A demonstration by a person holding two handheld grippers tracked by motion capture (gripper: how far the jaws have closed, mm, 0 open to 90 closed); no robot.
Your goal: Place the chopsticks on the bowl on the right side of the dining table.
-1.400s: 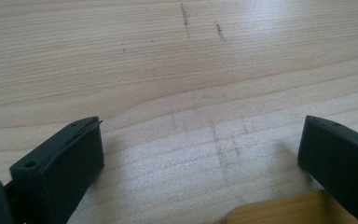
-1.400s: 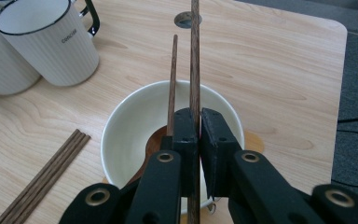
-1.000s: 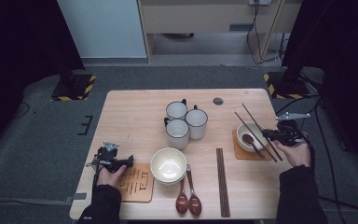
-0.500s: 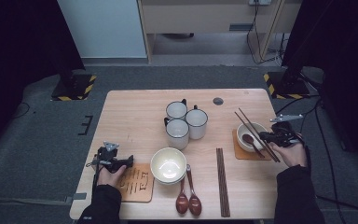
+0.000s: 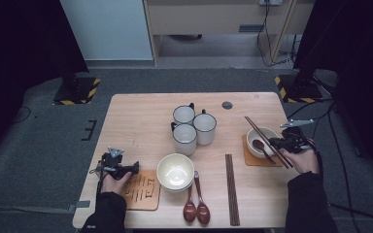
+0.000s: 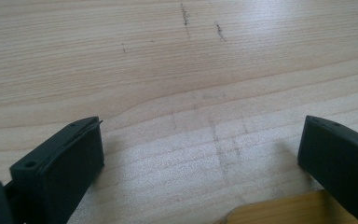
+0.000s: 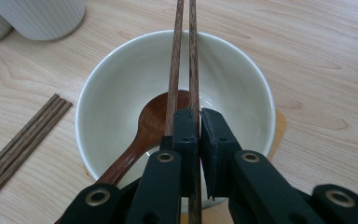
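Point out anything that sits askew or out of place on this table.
The chopsticks lie slantwise across the right bowl, pinched by the right gripper. The left bowl sits off its wooden coaster, on bare table.

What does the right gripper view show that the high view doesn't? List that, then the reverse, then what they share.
Right gripper view adds the grip: the right gripper has its jaws shut on one of the held chopsticks, the other apparently running beside the jaw.

High view adds the left gripper, open by a wooden coaster, three mugs, a second bowl and two spoons.

Shared: the white bowl, the brown spoon in it, and the spare chopsticks on the table.
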